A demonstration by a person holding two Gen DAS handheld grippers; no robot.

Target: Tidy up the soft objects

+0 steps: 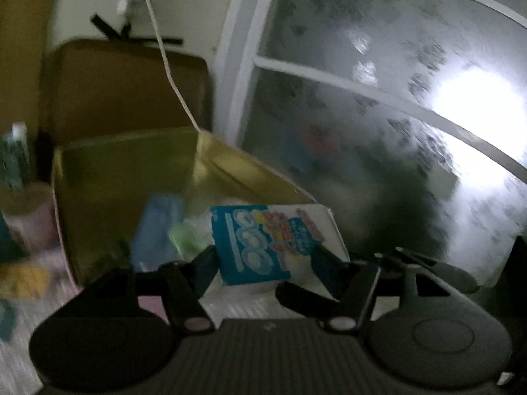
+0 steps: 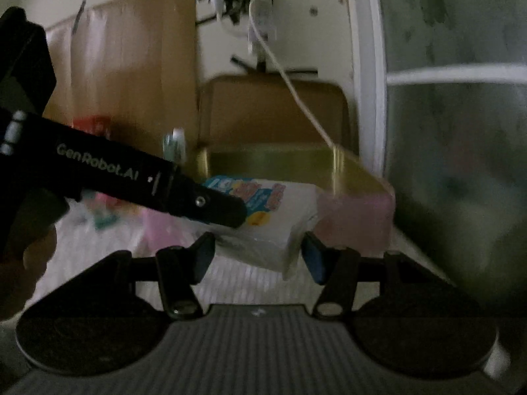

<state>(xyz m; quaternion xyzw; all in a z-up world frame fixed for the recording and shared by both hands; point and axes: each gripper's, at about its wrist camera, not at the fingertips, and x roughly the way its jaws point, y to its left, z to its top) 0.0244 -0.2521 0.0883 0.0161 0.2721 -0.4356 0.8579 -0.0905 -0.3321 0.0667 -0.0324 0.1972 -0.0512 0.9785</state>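
A soft white packet with a blue printed label [image 1: 266, 240] sits between the fingers of my left gripper [image 1: 263, 263], at the front edge of an open box with gold inner walls [image 1: 125, 171]. The jaws stand wide at the packet's sides; I cannot tell whether they press on it. Blue and green soft items [image 1: 164, 230] lie inside the box. In the right wrist view the same packet [image 2: 270, 217] lies just ahead of my open right gripper [image 2: 257, 250], and the left gripper [image 2: 210, 207] reaches in from the left over the packet. The box [image 2: 355, 171] has a pink outer side.
A brown cardboard panel [image 1: 125, 89] stands behind the box against the wall. A white cable [image 1: 164, 56] hangs down to the box's back corner. A frosted window [image 1: 395, 115] fills the right. A cup [image 1: 29, 217] and small coloured items [image 2: 98, 217] lie at the left on a white ribbed cloth.
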